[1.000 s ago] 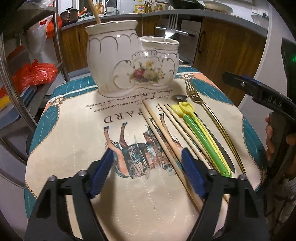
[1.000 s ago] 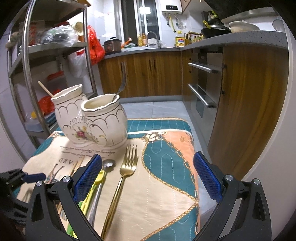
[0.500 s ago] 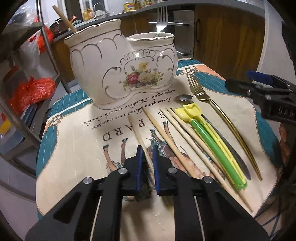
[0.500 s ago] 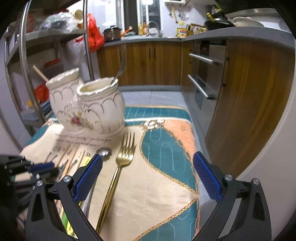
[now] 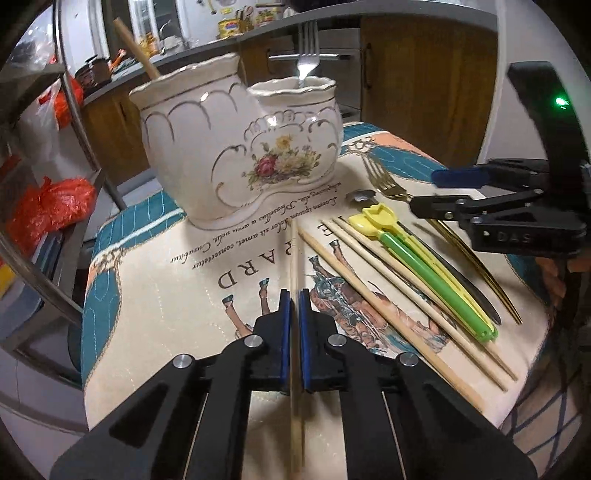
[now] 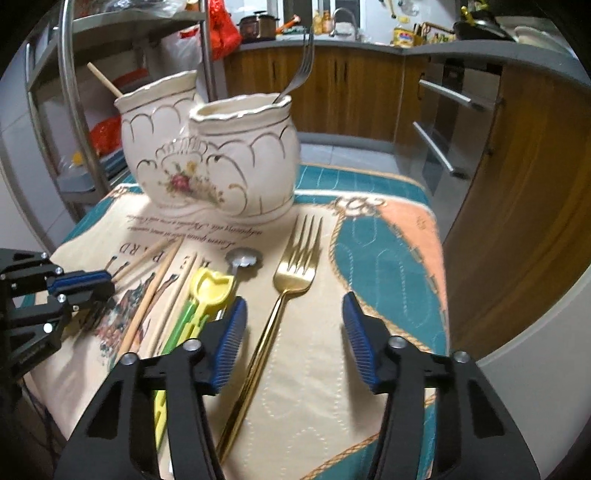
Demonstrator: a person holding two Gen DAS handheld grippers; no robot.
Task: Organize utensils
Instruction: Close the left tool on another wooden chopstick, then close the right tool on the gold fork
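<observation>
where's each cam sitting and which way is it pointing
Left wrist: on the left tongs, facing the ceramic holder along the clamped chopstick; right tongs enter at right.
Right wrist: on the right tongs, open over the gold fork, facing the kitchen cabinets; left tongs at left.
Shared: holder, fork, yellow-green utensils.

Home kitchen, wooden cabinets [image 6: 354, 96] running under a grey counter [image 6: 369, 46], faucet [image 6: 343, 20] standing behind, oven handles [image 6: 448, 96] showing, metal shelf rack [image 6: 70, 110] holding bags.
</observation>
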